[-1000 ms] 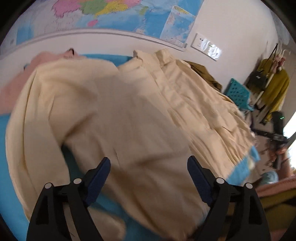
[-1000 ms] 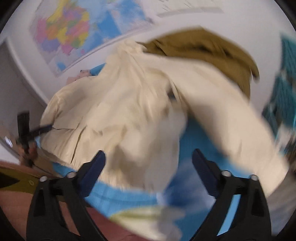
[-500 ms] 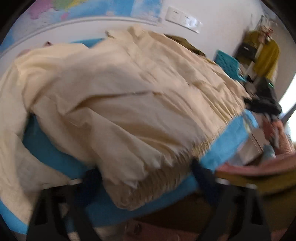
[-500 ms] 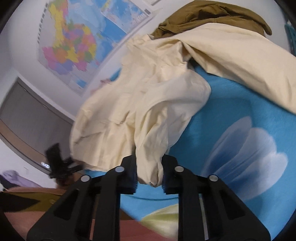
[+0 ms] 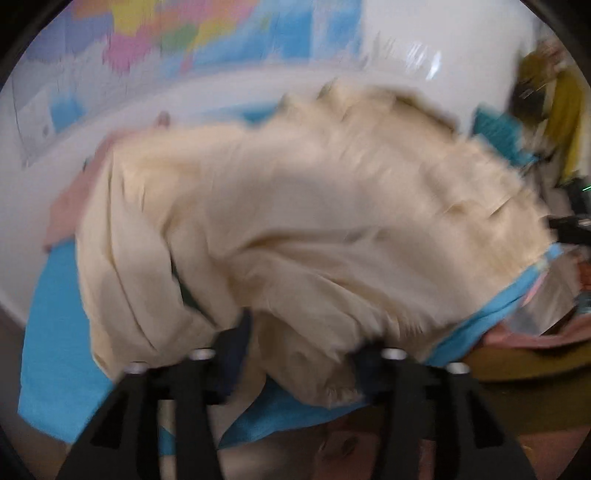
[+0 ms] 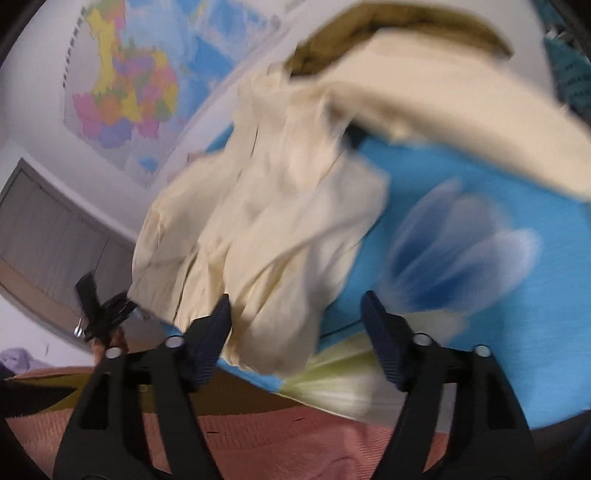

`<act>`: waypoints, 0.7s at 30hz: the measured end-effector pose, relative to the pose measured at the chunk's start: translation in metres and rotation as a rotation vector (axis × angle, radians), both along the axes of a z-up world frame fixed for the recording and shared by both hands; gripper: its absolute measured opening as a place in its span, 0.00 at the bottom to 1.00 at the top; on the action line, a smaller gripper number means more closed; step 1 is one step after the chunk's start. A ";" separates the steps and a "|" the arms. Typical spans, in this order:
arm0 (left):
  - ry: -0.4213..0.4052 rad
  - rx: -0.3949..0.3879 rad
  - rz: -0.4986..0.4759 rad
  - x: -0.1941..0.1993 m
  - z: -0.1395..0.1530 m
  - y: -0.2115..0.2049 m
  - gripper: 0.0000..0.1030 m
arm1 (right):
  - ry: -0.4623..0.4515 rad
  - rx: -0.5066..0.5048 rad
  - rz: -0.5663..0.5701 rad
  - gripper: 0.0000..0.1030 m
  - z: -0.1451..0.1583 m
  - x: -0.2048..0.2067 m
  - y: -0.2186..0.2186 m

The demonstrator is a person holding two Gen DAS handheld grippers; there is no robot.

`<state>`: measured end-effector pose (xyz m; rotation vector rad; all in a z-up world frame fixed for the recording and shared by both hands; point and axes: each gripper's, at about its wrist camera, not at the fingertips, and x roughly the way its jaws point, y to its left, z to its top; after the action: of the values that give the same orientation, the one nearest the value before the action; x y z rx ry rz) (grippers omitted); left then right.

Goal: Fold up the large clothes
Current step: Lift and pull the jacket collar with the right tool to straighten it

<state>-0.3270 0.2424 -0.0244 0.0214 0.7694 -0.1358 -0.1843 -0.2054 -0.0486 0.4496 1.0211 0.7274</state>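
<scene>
my two grippers at the near edge of a bed, over a large cream cotton garment (image 5: 314, 229).

the garment lies crumpled across a bright blue bedsheet with a pale flower print (image 6: 461, 206), under a colourful wall map (image 6: 122, 85). my left gripper (image 5: 301, 341) is part closed, with the garment's near hem bunched between its dark blue pads; through the blur i cannot tell whether they pinch it. my right gripper (image 6: 295, 325) has just been opening and its jaws stand wide, a fold of the cream cloth lying loose between them. an olive-brown garment (image 6: 388, 22) sits behind the cream one.
</scene>
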 end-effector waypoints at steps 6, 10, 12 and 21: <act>-0.225 -0.144 -0.074 -0.021 0.056 0.016 0.74 | 0.000 0.043 -0.373 0.79 -0.002 0.016 -0.087; -0.197 -0.110 -0.076 0.010 0.058 -0.004 0.76 | 0.100 0.161 -0.531 0.79 -0.028 0.022 -0.123; -0.169 -0.093 -0.104 0.028 0.055 -0.020 0.76 | 0.148 0.165 -0.571 0.79 -0.042 0.024 -0.128; -0.089 -0.037 -0.310 0.114 0.040 -0.099 0.77 | 0.172 0.323 -0.634 0.65 -0.066 0.062 -0.155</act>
<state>-0.2130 0.1434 0.0154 0.1114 0.6709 -0.4413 -0.1225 -0.3601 -0.1143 1.0729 0.8481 0.2794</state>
